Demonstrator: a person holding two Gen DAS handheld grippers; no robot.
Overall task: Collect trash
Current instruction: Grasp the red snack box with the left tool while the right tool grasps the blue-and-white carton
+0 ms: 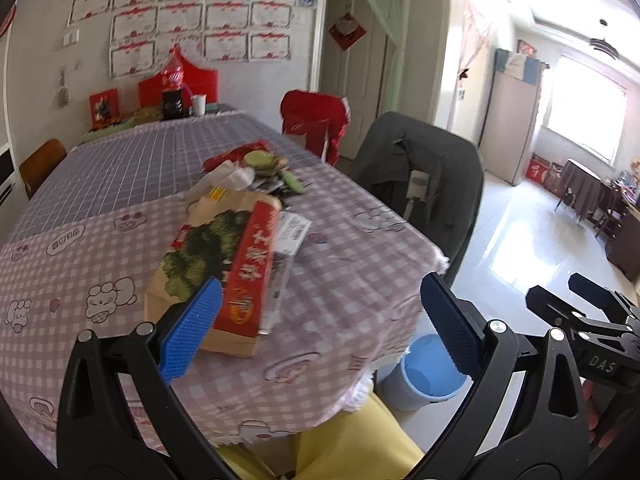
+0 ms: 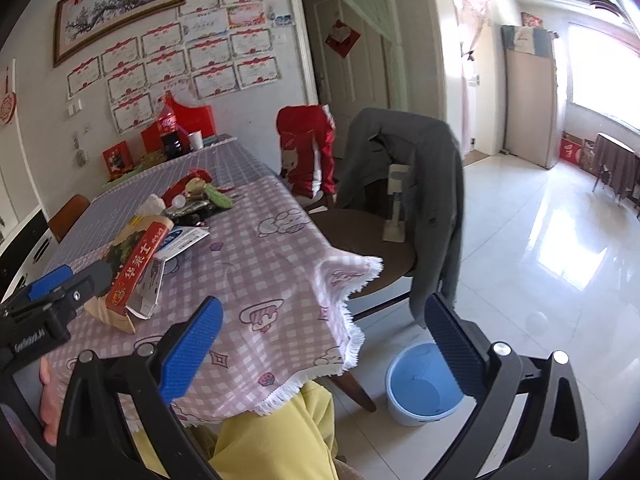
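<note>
Both grippers hang over the near edge of the table, fingers spread wide and holding nothing: the left gripper above the pink checked cloth, the right gripper past the table corner. In the left view the right tool appears at the right edge, marked "DAS"; the right view shows the left tool at its left edge with white lettering too blurred to read. A blue bin stands on the floor just beside the table corner, open. Nearest on the table lies a flat paper bag, brown with a green picture and a red side panel bearing yellow Chinese characters, "华莱士" in the right view. Touching it on the far side lies a white and blue carton, its print unreadable. Behind the bag sits the trash pile: red wrapper, green pieces, white scraps, dark foil. At the table's far end stands a cola bottle with a red label, and a white cup. Only the right view shows the framed blossom picture above the certificates.
</note>
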